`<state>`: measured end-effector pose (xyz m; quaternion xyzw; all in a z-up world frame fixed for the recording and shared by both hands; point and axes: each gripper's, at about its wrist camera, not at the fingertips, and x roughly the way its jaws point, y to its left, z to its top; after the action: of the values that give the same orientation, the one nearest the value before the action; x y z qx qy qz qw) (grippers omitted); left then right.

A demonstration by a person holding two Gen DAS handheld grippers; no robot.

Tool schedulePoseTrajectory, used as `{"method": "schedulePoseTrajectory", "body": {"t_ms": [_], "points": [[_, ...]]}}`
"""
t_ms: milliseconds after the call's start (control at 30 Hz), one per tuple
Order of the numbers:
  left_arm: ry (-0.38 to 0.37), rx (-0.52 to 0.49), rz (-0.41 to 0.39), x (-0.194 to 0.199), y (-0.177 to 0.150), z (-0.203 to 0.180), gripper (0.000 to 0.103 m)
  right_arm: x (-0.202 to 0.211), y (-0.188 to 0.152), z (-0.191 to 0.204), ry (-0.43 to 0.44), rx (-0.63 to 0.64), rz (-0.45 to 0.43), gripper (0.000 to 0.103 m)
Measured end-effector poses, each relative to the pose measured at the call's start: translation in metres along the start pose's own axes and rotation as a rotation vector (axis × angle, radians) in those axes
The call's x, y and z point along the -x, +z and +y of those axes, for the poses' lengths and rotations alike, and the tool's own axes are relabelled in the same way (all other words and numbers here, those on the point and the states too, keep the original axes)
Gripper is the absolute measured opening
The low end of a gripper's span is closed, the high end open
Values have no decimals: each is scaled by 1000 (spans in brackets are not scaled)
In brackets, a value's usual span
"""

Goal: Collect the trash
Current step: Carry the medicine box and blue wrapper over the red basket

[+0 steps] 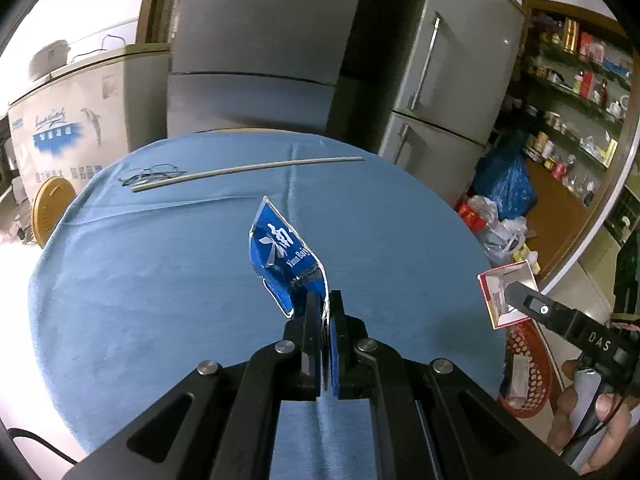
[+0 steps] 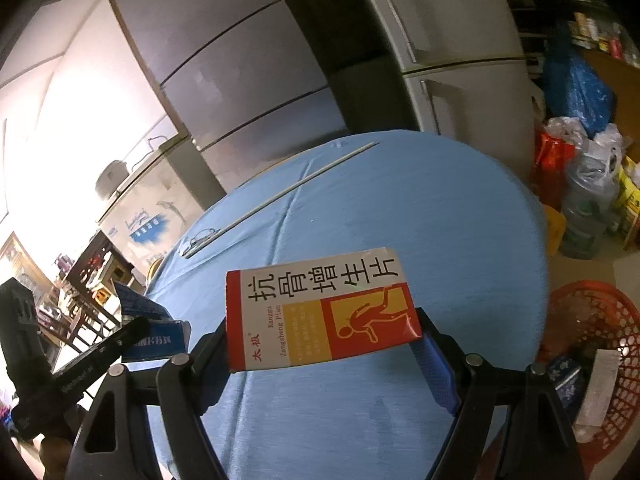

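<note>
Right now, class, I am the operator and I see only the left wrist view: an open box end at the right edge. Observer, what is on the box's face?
Observer: The box face has red and yellow panels, a walking figure and Chinese print. The right gripper clamps it by its two sides.
Operator: I see a bit of red basket with something white in it. Anything else in there?
Observer: Yes. The basket also holds a blue packet, just left of the white paper.
</note>
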<state>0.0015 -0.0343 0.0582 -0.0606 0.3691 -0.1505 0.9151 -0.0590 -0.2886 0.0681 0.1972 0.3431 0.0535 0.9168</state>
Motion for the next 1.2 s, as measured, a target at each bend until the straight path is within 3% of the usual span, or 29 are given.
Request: {"method": "schedulePoseTrajectory", "body": {"t_ms": [333,700,1200], "points": [[-26,-67,45,-19,4,-35,3,18,4,-40,-44,-73,-38,83],[18,-131,152,-53,-6,-68,3,34,-6,-91,-93,-166,-43,83],[-24,-237,181,-78,-2,-125,3,67,-16,-139,-193,-237,-77,83]]}}
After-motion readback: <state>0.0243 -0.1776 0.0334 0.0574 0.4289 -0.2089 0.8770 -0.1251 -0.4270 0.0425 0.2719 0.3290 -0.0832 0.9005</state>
